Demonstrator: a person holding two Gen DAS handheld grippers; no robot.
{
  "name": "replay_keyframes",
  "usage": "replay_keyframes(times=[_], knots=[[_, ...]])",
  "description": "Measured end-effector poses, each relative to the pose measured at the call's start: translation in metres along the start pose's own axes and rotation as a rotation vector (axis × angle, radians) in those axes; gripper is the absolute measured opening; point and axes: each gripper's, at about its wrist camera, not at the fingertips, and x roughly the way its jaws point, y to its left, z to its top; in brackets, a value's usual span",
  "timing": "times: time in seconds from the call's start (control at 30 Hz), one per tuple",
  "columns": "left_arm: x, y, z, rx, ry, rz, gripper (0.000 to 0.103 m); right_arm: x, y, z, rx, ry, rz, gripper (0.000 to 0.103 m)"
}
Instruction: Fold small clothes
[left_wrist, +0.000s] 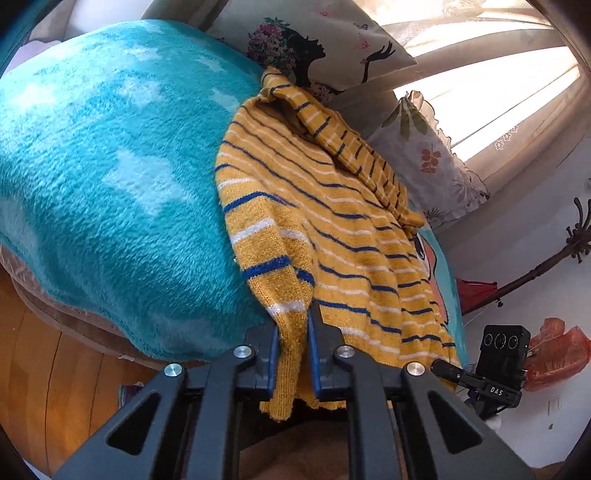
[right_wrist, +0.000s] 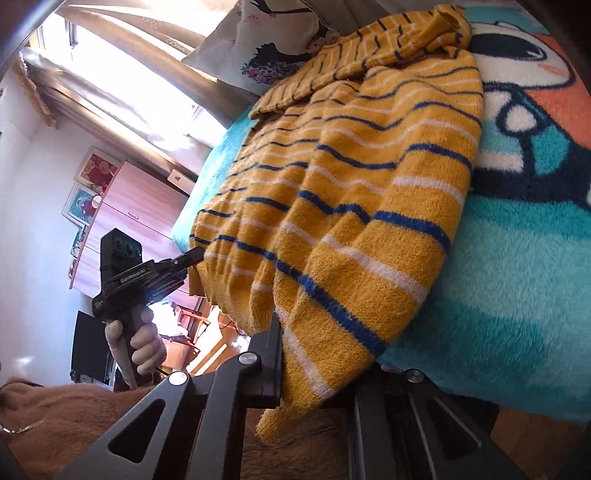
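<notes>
The striped sweater (left_wrist: 325, 229) hem is clamped by the left gripper (left_wrist: 291, 354) and the right gripper (right_wrist: 314, 369); the garment's length extends away across the teal blanket (left_wrist: 110, 166).

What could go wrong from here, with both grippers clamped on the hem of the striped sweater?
1. The left gripper pinches only a narrow bunch of the striped sweater; the loose knit may slip out when pulled.
2. A sleeve lies crumpled across the body, so a fold now may trap it crooked.
3. The hem hangs past the edge of the teal blanket; the fleece could drag along with the sweater.
</notes>
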Motion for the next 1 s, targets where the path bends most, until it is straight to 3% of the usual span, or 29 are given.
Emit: replay_keyframes(times=[0.17,0.37,0.63,0.77,0.87,0.93,1.0], knots=[[-0.015,-0.038,0.048,0.075,-0.091,-0.032,0.010,-0.030,0.022,0.044,-0.063,-0.116,0.060,0.010],[0.007,-0.070,0.141,0.114,-0.171,-0.004,0.009,-0.040,0.023,0.129,-0.104,-0.227,0.020,0.010],[0.111,-0.056,0.261,-0.006,-0.112,0.066,0.008,-0.011,-0.030,0.246,0.018,-0.303,-0.086,0.010],[0.149,-0.041,0.285,-0.038,-0.068,0.142,0.008,0.012,-0.072,0.278,0.125,-0.279,-0.124,0.010],[0.160,-0.031,0.289,-0.068,-0.043,0.157,0.008,0.025,-0.097,0.290,0.183,-0.256,-0.190,0.012],[0.153,-0.028,0.290,-0.072,-0.053,0.137,0.012,0.028,-0.116,0.293,0.246,-0.260,-0.188,0.012],[0.144,-0.028,0.286,-0.063,-0.067,0.122,0.039,0.027,-0.136,0.294,0.343,-0.273,-0.111,0.012]])
